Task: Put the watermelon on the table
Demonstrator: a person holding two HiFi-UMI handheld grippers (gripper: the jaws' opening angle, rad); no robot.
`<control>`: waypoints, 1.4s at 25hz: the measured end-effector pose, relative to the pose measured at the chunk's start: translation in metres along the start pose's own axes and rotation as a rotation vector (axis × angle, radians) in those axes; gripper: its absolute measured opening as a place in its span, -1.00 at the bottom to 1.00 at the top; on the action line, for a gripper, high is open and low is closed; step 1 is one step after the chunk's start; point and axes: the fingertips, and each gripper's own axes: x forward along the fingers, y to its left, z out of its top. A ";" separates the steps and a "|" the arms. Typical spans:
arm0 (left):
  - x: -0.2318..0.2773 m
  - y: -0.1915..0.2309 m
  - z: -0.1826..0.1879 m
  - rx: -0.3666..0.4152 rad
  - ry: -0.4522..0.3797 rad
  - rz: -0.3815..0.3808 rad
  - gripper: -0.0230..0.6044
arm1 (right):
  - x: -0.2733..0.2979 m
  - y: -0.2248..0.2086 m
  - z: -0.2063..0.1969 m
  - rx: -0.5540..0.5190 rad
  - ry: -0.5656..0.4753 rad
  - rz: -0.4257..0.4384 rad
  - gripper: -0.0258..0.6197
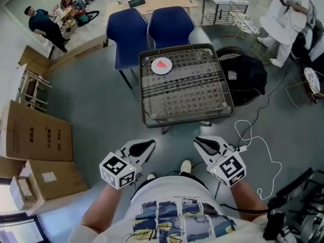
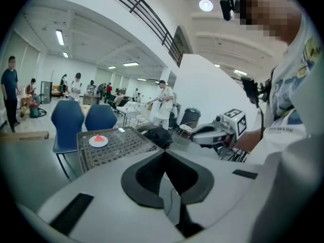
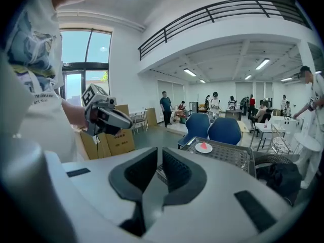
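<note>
A red watermelon wedge [image 1: 162, 63] lies on a white plate [image 1: 156, 69] at the far left of the glass-topped table [image 1: 192, 97]. Both grippers hover low in front of my body, short of the table's near edge and well apart from the plate. My left gripper [image 1: 152, 143] is shut with nothing in it, and my right gripper [image 1: 196, 139] is closed to a thin slit, also with nothing in it. The left gripper view shows its own jaws [image 2: 164, 155] meeting, with the wedge [image 2: 99, 137] far ahead. In the right gripper view the jaws [image 3: 159, 153] point towards the wedge [image 3: 204, 146].
Two blue chairs [image 1: 129, 32] [image 1: 169, 22] stand behind the table. A black bag [image 1: 245, 77] lies to its right, with a white cable [image 1: 255, 140] on the floor near my right hand. Cardboard boxes [image 1: 38, 135] stack at the left. People stand farther off.
</note>
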 end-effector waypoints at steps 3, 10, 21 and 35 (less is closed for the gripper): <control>-0.037 -0.019 0.001 -0.056 -0.043 -0.098 -0.90 | 0.012 0.035 0.012 -0.017 -0.017 -0.002 -0.80; -0.133 -0.025 -0.028 -0.033 -0.061 -0.169 -0.90 | 0.044 0.134 0.028 -0.027 -0.019 -0.023 -0.82; -0.230 -0.021 -0.073 -0.053 -0.084 -0.261 -0.90 | 0.068 0.266 0.033 -0.010 0.017 -0.060 -0.84; -0.272 -0.024 -0.102 -0.066 -0.099 -0.280 -0.90 | 0.085 0.333 0.048 -0.061 -0.004 -0.041 -0.87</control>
